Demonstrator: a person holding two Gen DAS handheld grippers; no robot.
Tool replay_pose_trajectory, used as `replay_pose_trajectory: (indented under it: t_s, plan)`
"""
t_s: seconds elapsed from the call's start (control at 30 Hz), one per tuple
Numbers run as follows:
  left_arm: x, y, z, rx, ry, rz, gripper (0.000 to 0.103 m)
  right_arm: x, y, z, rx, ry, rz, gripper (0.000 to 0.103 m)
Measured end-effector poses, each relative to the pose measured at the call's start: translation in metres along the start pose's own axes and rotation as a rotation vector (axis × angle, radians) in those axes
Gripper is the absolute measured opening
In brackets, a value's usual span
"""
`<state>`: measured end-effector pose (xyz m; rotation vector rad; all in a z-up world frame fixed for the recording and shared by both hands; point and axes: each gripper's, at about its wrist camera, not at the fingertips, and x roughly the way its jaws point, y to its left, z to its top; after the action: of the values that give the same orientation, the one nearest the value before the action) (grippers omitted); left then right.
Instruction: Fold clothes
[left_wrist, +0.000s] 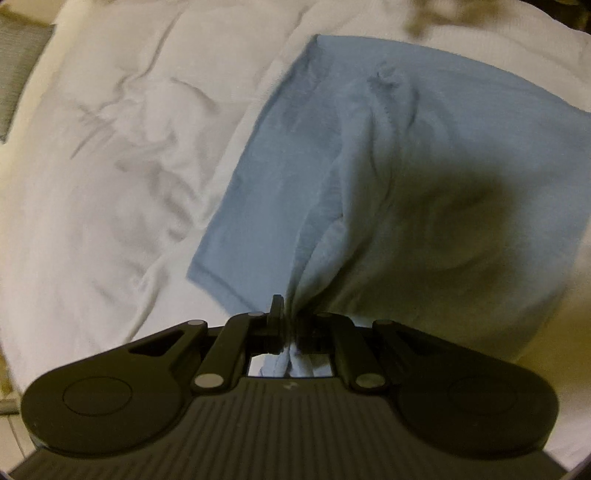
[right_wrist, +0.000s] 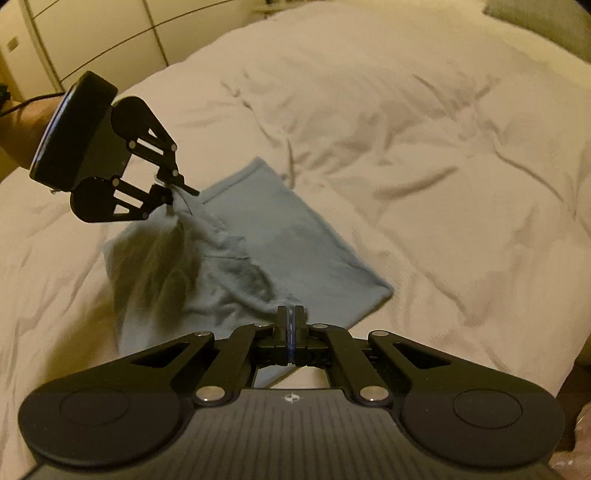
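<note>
A light blue garment (left_wrist: 369, 166) lies partly folded on a white bed cover (left_wrist: 110, 147). My left gripper (left_wrist: 286, 314) is shut on a bunched edge of it, and the cloth rises in a ridge towards the jaws. In the right wrist view the same blue garment (right_wrist: 295, 240) has one flat layer on the bed cover (right_wrist: 406, 147) and a lifted upper layer. My right gripper (right_wrist: 291, 312) is shut on the near edge of that layer. The left gripper (right_wrist: 181, 192) hangs up left, holding the other raised end.
The white bed cover is rumpled all around the garment. A grey pillow (left_wrist: 18, 74) lies at the far left edge, and shows as a grey pillow (right_wrist: 535, 14) at top right. Pale cabinet doors (right_wrist: 92, 29) stand beyond the bed. A hand (right_wrist: 26, 122) holds the left gripper.
</note>
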<state>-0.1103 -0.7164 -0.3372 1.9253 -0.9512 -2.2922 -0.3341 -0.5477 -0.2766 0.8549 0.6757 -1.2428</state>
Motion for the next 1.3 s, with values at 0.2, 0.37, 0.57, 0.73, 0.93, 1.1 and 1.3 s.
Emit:
replay_pose_trajectory:
  t_s: [0.2, 0.37, 0.57, 0.73, 0.93, 1.1, 1.3]
  plan:
    - [0.034, 0.018, 0.003, 0.026, -0.002, -0.076, 0.004, 0.032, -0.014, -0.002, 0.104, 0.041, 0.087, 0.044]
    - [0.037, 0.013, -0.010, 0.014, -0.011, -0.082, 0.004, 0.058, -0.009, -0.007, 0.135, 0.075, 0.132, 0.048]
    - [0.037, 0.003, -0.018, -0.008, -0.031, -0.064, 0.004, 0.078, -0.021, -0.004, 0.282, 0.060, 0.187, 0.037]
    - [0.025, 0.002, -0.020, -0.029, -0.042, -0.045, 0.004, 0.064, -0.031, 0.001, 0.364, 0.029, 0.181, 0.004]
    - [0.000, 0.025, -0.005, -0.037, -0.073, 0.015, 0.004, 0.012, -0.022, 0.004, 0.301, -0.069, 0.093, 0.002]
    - [0.024, 0.045, 0.017, -0.036, -0.067, -0.004, 0.005, 0.017, -0.033, 0.005, 0.319, -0.078, 0.026, 0.002]
    - [0.059, 0.053, 0.026, -0.088, -0.055, -0.033, 0.007, 0.046, -0.049, 0.004, 0.314, -0.046, -0.010, 0.002]
